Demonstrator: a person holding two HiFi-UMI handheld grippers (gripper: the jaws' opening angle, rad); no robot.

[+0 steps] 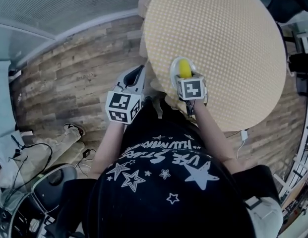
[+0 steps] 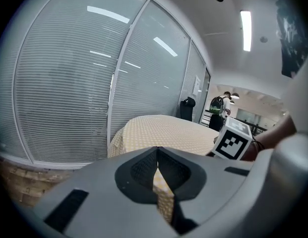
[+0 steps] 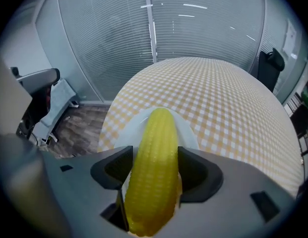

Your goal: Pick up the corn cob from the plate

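Squarely clamped in the right gripper [image 3: 154,168], the ribbed yellow corn cob [image 3: 156,133] points lengthwise away over the white plate [image 3: 187,131]; the left gripper [image 2: 157,175] is closed, empty.

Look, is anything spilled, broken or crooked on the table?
Nothing stands out. The corn is whole and sits straight between the jaws of the right gripper, with the white plate under it on the checked table. No spills or cracks show. The left gripper is shut and holds nothing.
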